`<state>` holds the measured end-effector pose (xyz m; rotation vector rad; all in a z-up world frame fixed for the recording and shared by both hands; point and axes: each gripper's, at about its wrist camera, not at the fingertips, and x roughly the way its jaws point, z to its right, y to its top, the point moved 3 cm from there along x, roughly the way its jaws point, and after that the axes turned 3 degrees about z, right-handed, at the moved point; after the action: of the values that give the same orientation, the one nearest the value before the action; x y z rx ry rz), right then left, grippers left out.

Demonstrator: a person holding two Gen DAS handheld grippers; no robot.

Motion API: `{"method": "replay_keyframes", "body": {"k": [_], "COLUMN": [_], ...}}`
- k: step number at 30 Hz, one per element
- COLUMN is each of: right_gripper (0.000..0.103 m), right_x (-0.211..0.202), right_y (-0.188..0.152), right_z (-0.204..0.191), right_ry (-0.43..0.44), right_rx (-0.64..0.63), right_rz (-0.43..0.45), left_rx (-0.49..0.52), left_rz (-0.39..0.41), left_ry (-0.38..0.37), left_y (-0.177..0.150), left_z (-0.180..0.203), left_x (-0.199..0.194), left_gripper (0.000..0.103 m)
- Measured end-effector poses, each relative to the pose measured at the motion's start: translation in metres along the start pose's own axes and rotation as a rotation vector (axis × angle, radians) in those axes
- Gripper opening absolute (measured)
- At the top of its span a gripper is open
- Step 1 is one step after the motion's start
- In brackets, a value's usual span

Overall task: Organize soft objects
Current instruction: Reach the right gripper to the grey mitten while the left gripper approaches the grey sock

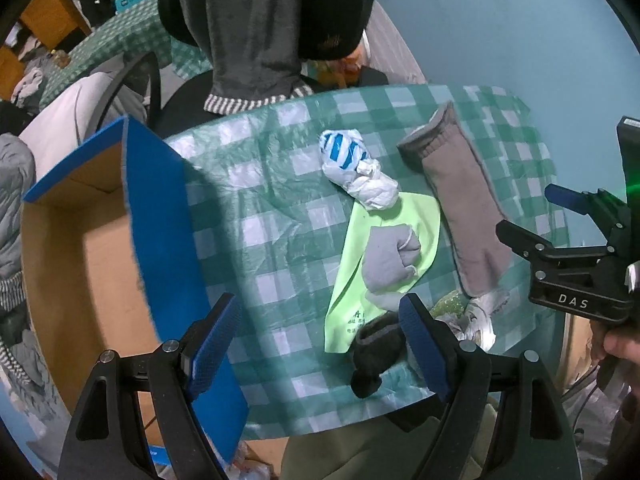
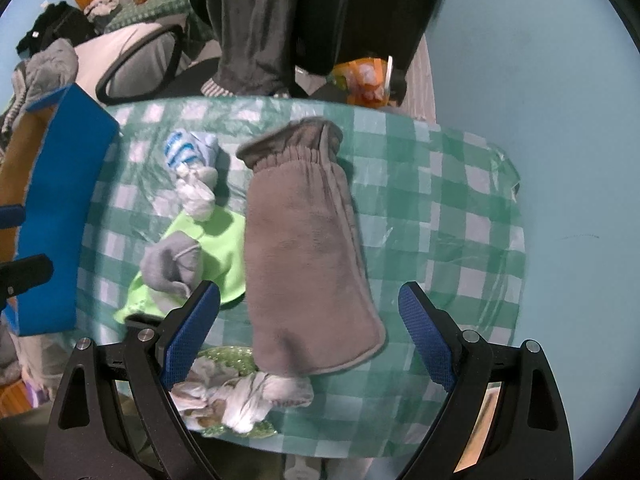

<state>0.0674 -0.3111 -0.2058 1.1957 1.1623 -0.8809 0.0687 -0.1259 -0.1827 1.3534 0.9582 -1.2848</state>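
A large grey-brown fleece mitten (image 2: pixel 304 256) lies on the green checked tablecloth (image 2: pixel 440 208); it also shows in the left wrist view (image 1: pixel 460 204). A knotted white and blue-striped sock bundle (image 1: pixel 354 168) (image 2: pixel 192 172), a light grey sock ball (image 1: pixel 390 260) (image 2: pixel 172 268) on a lime green bag (image 1: pixel 372 272) (image 2: pixel 216 256), a black sock (image 1: pixel 376 348) and a white knotted bundle (image 2: pixel 244 396) lie nearby. My left gripper (image 1: pixel 320 344) is open above the table's near edge, the black sock by its right finger. My right gripper (image 2: pixel 310 340) is open, straddling the mitten's near end.
An open cardboard box with blue flaps (image 1: pixel 92 240) (image 2: pixel 60 208) stands at the table's left. A person in grey trousers (image 1: pixel 256 28) stands behind the table beside a chair (image 2: pixel 140 60). An orange packet (image 2: pixel 364 76) lies at the far edge.
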Motion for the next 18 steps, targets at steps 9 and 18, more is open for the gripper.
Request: {"method": "replay_keyframes", "body": {"k": [9,18], "right_gripper": [0.090,0.090], "right_x": [0.031,0.058], "right_y": [0.003,-0.002], "right_z": [-0.002,0.003], "right_ry": [-0.007,-0.018], "right_rx": [-0.026,-0.018], "right_rz": [-0.039,-0.083], "left_rx": [0.011,0.028], "left_rz": [-0.047,-0.098], "left_ry": [-0.052,-0.072], "left_y": [0.008,0.011], "left_z": [0.011,0.022], "left_x": [0.035,0.057], "left_gripper": [0.083,0.083]}}
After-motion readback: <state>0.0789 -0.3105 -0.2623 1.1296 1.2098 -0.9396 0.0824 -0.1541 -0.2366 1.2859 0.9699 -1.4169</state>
